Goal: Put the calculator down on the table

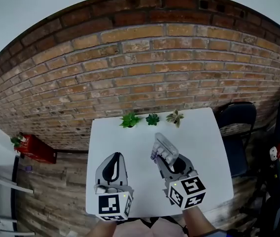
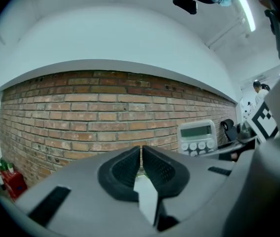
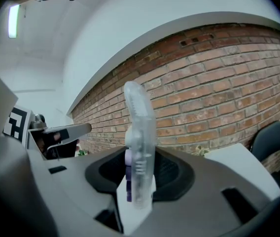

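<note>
Right tongs [image 3: 140,177] clamped on calculator [image 3: 140,127] over open table [image 1: 201,147]; left tongs [image 2: 141,166] together, empty, near front edge.

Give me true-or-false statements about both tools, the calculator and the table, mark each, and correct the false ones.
1. The right tool holds the calculator between its jaws. True.
2. Three small plants stand along the table's far edge. True.
3. The calculator lies flat on the table. False: it stands on edge in the right tool's grip.
4. The left tool is shut and empty. True.
5. Nothing stands right of the table. False: a black chair stands there.
6. The backdrop is white tile. False: it is a brick wall.
</note>
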